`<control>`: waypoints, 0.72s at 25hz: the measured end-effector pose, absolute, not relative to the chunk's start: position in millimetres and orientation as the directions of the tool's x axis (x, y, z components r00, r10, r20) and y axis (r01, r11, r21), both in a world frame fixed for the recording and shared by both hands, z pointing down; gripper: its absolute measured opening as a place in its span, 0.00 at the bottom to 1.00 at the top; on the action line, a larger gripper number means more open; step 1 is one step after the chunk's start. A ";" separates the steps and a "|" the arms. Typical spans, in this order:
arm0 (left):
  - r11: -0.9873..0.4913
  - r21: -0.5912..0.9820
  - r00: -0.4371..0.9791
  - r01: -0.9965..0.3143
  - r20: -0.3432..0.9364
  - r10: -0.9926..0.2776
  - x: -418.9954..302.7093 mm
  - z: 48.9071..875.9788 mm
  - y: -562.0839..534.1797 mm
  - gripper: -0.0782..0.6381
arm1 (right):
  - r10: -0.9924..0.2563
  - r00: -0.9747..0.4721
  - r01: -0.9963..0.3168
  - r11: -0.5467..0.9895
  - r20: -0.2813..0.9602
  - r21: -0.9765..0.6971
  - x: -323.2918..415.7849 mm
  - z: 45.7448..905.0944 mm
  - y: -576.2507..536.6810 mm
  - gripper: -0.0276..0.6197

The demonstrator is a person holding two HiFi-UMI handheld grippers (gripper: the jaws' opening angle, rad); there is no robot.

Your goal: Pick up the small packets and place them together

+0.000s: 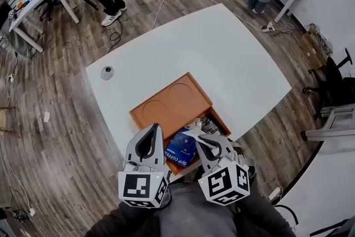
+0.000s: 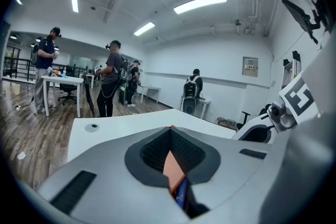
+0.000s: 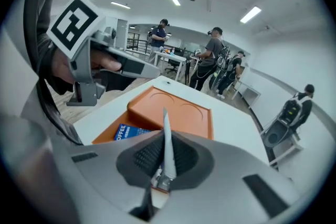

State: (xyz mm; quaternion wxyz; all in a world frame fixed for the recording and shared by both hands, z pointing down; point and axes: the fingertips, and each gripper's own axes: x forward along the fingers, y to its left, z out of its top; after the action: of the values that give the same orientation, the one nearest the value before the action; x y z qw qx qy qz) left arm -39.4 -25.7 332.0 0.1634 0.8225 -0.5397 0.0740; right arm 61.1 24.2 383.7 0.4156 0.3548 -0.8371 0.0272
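Table: a white top, by which the orange tray is carried near its near edge.

Orange tray: set askew on the table; two round recesses are seen in its far half, and packets are kept in its near half.

Left gripper: held over the tray's near left corner. Its jaws are seen pressed together at the tips, with nothing caught between them. Only the tray and a strip of blue packet are seen through the gap behind the tips.

Right gripper: held above the tray's near right part and tilted down toward it. Its jaws are clenched on the small packet.

Blue coffee packet: laid flat in the tray's near half, between the two grippers and below both.

Small packet: a thin silvery sachet, pinched flat between the right gripper's pads and lifted clear of the tray. It is seen edge-on, and its long axis is run along the jaws. Its free end is pushed out past the tips and pointed toward the tray's far half.

Round grey object: left on the table well apart from the tray, beyond its far left side.
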 end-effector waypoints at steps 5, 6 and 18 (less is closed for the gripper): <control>-0.349 0.191 0.390 -0.918 0.268 -0.881 -46.0 318.2 -30.5 0.10 | -0.627 -0.404 -0.636 0.716 0.666 0.288 61.7 355.7 -0.8 0.06; -0.340 0.192 0.382 -0.921 0.265 -0.885 -49.0 317.3 -32.3 0.10 | -0.639 -0.406 -0.639 0.710 0.654 0.297 61.1 350.5 -9.1 0.07; -0.172 0.204 0.233 -0.964 0.331 -0.914 -93.6 326.7 -48.4 0.10 | -0.699 -0.402 -0.660 0.669 0.592 0.342 40.4 354.5 -103.5 0.07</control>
State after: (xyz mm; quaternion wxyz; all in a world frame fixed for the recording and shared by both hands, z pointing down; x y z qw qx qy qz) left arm -93.6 -48.4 326.7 0.1872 0.7626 -0.6157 0.0661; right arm 40.4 -103.5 354.5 0.3664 0.4059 -0.8368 -0.0267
